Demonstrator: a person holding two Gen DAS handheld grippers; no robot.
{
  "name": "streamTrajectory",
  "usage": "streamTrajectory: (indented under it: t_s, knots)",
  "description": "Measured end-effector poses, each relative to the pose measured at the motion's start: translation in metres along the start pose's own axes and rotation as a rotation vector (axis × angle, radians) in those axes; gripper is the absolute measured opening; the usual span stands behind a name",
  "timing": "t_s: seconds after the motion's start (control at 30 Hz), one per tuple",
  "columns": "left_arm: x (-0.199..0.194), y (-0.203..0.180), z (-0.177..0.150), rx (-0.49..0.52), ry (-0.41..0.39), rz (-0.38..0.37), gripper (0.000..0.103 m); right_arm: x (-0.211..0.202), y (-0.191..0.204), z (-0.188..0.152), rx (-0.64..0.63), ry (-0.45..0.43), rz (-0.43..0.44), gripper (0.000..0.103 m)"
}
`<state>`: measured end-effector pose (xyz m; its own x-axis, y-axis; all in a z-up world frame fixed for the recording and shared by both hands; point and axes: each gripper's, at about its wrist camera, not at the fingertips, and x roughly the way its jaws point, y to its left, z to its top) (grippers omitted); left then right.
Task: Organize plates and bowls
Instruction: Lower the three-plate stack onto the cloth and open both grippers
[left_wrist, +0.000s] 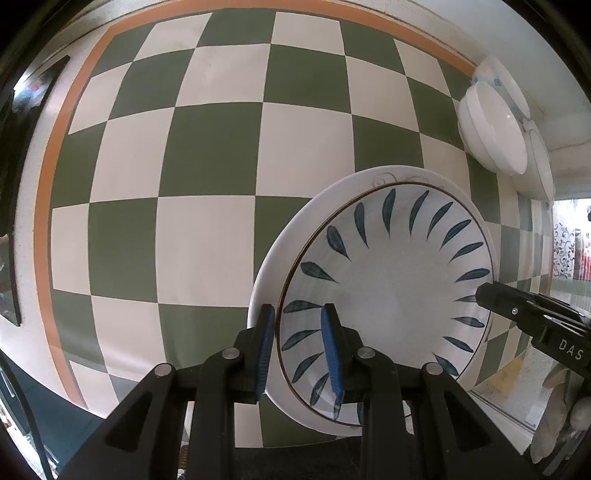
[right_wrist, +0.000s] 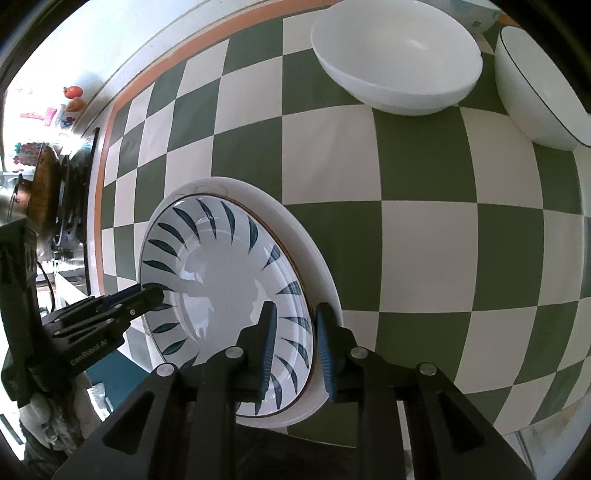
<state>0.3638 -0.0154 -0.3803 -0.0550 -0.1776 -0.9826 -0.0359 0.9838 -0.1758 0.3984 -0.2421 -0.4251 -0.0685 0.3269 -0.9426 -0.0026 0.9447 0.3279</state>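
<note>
Your left gripper: fingers closed on the near rim of the leaf-patterned plate, one pad inside, one outside. Your right gripper: fingers straddle the opposite rim of the same plate, a gap visible at the outer pad, so not clamped. Under the patterned plate: white plate, its rim showing just beyond both finger pairs, resting on the checkered desk. Well beyond your right fingers: white bowl and dark-rimmed bowl, side by side, upright.
</note>
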Motion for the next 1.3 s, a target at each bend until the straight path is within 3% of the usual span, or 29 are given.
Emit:
streamTrajectory:
  t_s: [0.33, 0.43, 0.5, 0.57, 0.6, 0.67, 0.73, 0.93, 1.3]
  knots:
    - [-0.040, -0.013, -0.028, 0.006, -0.115, 0.064, 0.025, -0.034, 0.022, -0.034, -0.052, -0.109, -0.054, 0.029]
    - [-0.059, -0.017, -0.044, -0.001, -0.166, 0.077, 0.025, -0.051, 0.034, -0.055, -0.074, -0.157, -0.052, 0.046]
    - [-0.070, -0.022, -0.056, -0.007, -0.197, 0.079, 0.031, -0.062, 0.042, -0.068, -0.096, -0.190, -0.064, 0.071]
    - [-0.086, -0.022, -0.065, -0.012, -0.233, 0.078, 0.040, -0.074, 0.048, -0.081, -0.107, -0.222, -0.066, 0.084]
    - [-0.092, -0.021, -0.070, -0.018, -0.248, 0.077, 0.045, -0.079, 0.050, -0.087, -0.111, -0.235, -0.068, 0.085]
    - [-0.105, -0.021, -0.078, -0.023, -0.280, 0.082, 0.076, -0.093, 0.056, -0.100, -0.127, -0.267, -0.100, 0.087]
    - [-0.118, -0.024, -0.087, -0.024, -0.320, 0.093, 0.087, -0.106, 0.058, -0.112, -0.131, -0.294, -0.108, 0.089]
    - [-0.153, -0.030, -0.112, -0.003, -0.391, 0.100, 0.094, -0.145, 0.072, -0.145, -0.137, -0.360, -0.119, 0.091]
    - [-0.208, -0.034, -0.158, 0.093, -0.423, 0.043, 0.094, -0.209, 0.099, -0.207, -0.088, -0.498, -0.158, 0.093]
